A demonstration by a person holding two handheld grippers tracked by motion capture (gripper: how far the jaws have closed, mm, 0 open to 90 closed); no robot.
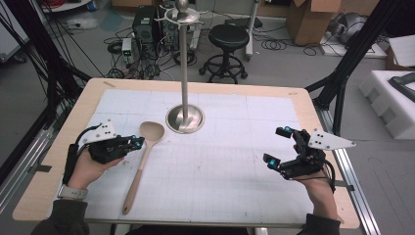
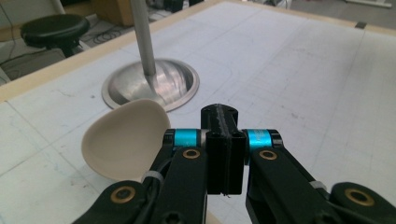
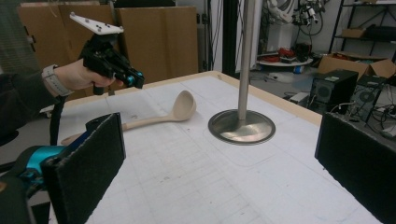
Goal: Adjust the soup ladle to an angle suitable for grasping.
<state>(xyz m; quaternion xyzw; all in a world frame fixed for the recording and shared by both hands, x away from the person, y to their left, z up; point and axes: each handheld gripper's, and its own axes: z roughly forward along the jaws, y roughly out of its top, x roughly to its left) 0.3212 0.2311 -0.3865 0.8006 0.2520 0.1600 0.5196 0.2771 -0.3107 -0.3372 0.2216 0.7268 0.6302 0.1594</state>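
- The beige wooden ladle (image 1: 142, 159) lies flat at seven o'clock from the tall steel stand's round base (image 1: 185, 119).
- The left gripper (image 1: 138, 142), clenched on nothing, hovers beside the bowl; it should reopen and straddle the handle squarely.
- The right gripper (image 1: 277, 146) waits released at four o'clock, held level.

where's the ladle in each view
High view: ladle left of centre, bowl towards the stand's base.
Left gripper view: its bowl at lower left, behind the jaws.
Right gripper view: left of centre, lying flat.
Shared landmark: the round metal base.
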